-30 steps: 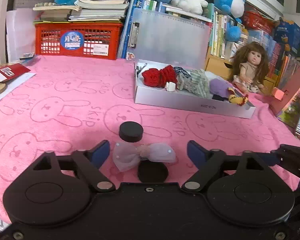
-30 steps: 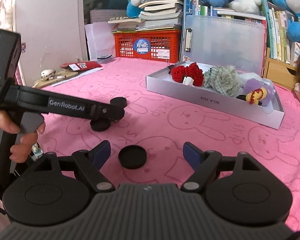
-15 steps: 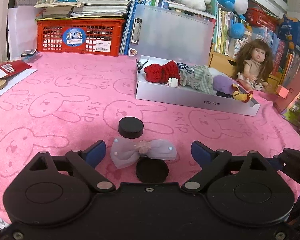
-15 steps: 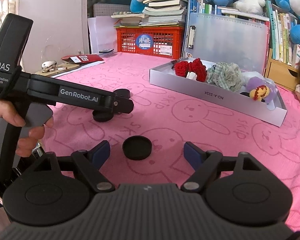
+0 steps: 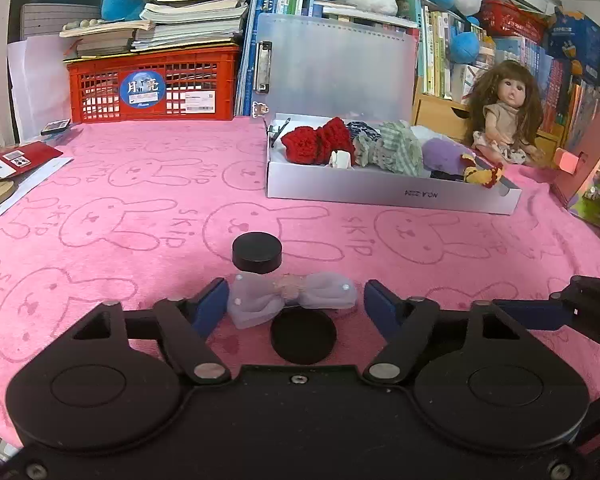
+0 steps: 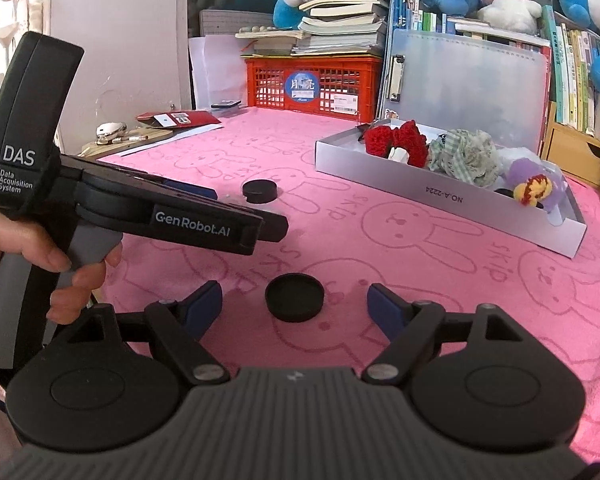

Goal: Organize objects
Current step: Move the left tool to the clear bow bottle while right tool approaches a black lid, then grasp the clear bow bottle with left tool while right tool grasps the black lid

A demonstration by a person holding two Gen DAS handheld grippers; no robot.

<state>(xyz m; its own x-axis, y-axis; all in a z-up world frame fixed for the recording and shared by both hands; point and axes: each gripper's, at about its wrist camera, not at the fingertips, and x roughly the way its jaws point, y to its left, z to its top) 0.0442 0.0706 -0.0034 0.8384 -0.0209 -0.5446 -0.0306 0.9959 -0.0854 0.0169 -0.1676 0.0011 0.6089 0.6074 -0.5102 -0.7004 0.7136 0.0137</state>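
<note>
The white box (image 5: 388, 194) on the pink worktop (image 5: 100, 216) already holds several hair ties and bows, while a pale bow (image 5: 292, 298) and two black discs lie outside it. The left gripper (image 5: 296, 300) has its jaws spread around the bow, not yet pinching. The right gripper (image 6: 294, 300) has its jaws spread either side of one black disc (image 6: 295, 297), so sorting looks unfinished.

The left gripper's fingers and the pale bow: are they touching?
Cannot tell. In the left wrist view the left finger meets the pale bow's edge; the right shows a gap.
</note>
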